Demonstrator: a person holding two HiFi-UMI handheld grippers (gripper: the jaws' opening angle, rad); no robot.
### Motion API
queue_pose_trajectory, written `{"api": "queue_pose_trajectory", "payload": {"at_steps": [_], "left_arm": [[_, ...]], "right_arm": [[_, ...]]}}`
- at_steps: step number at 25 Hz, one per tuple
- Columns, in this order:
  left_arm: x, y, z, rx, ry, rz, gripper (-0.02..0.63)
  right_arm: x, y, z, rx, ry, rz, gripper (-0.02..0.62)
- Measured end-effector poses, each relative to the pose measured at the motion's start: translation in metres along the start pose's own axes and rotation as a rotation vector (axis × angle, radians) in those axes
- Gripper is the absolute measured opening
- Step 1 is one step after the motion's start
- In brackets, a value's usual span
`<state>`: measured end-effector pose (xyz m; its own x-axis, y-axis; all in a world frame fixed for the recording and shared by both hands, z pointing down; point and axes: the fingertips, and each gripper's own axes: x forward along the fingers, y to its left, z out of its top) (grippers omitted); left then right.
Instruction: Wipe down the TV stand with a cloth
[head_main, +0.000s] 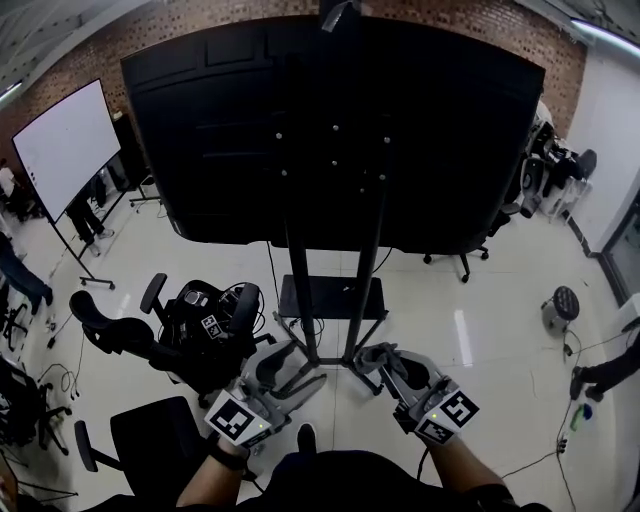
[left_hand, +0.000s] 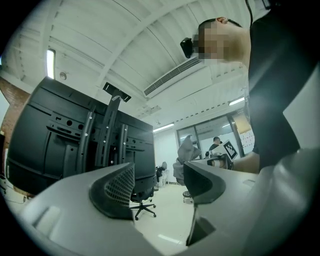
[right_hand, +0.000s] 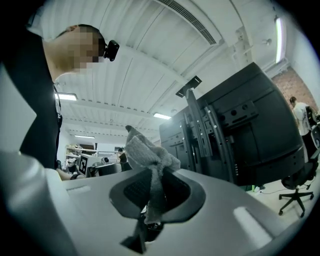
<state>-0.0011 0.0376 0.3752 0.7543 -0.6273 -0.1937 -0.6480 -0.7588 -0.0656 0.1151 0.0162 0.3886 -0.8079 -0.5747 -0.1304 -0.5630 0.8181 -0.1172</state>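
since the right gripper (right_hand: 156, 189) is clamped shut on the grey cloth (right_hand: 148, 150) (a wad pokes out past the tips), hold that pinch firm. left gripper (left_hand: 159, 184) gapes wide w/ nothing in it; hold it clear. stand (head_main: 299, 280) is just ahead, under the tv (head_main: 330, 130): i'd press the wad flat on its shelf (head_main: 331, 297) first, slow even strokes.

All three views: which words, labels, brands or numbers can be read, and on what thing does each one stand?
No legible text in any view.
On the cubes of the left gripper and the right gripper: square black-and-white patterns only, no letters.
On the whiteboard: nothing, it appears blank.
On the sheets on the far wall: too small and blurred to read.
On the cloth in the right gripper: no print visible.
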Motion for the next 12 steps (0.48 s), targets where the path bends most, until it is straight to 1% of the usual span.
{"api": "queue_pose_trajectory", "payload": {"at_steps": [7,12], "left_arm": [[0.024,0.089,0.005,0.017,-0.007,-0.092,0.328],[0.033,0.128,0.012,0.031,-0.033,-0.154,0.328]], "right_arm": [[0.086,-0.036,0.016,-0.033,-0.049,-0.071,0.034],[0.130,-0.047,0.019,-0.052,-0.068,-0.097,0.034]]}}
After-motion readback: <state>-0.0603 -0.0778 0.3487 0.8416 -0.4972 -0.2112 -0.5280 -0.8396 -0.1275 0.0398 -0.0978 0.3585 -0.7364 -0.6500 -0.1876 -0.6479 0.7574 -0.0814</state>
